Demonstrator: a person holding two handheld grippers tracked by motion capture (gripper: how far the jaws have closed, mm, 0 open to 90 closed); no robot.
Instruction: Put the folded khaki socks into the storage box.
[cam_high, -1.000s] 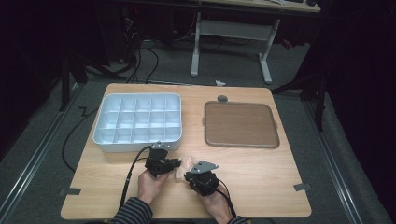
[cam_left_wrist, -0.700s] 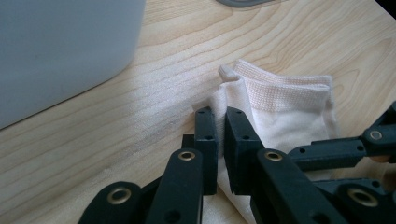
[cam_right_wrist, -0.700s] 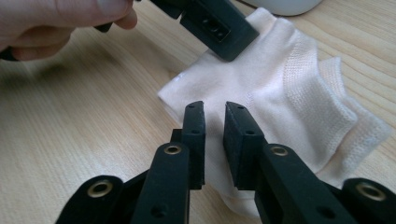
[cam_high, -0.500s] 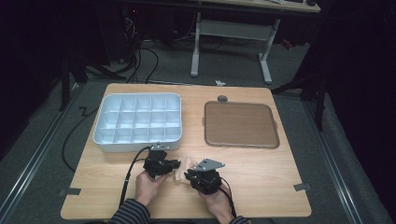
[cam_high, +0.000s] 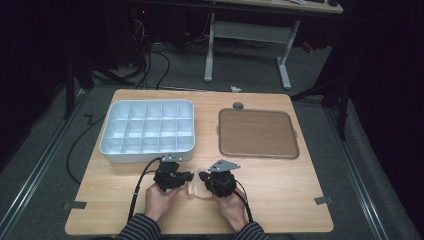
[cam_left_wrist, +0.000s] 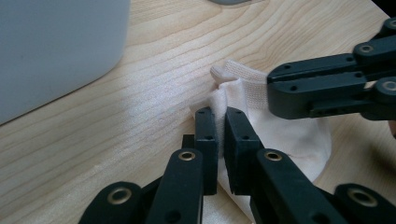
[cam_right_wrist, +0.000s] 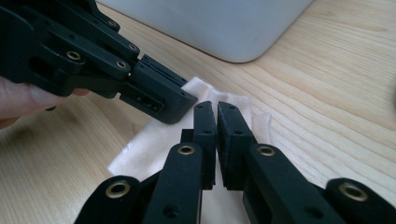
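Both your claws pinch the sock.
Your left claw (cam_left_wrist: 220, 116) and right claw (cam_right_wrist: 216, 109), just closed, grip the sock (cam_high: 196, 188), which lies between them on the table (cam_high: 280, 185).

Soft cloth on pale wood, between matt black plastic.

The worktop (cam_high: 280, 200) is light wood with a clear grain and a smooth, faintly shiny finish. The white cloth (cam_left_wrist: 285, 135) near its front edge is a soft knit, ribbed along one hem, matt. Both the left tool (cam_left_wrist: 223, 140) and the right tool (cam_right_wrist: 215, 135) look like matt black plastic with brass-coloured rivets. The compartment box (cam_high: 150, 131) at far left is smooth pale plastic; the brown tray (cam_high: 257, 132) at far right looks matt.
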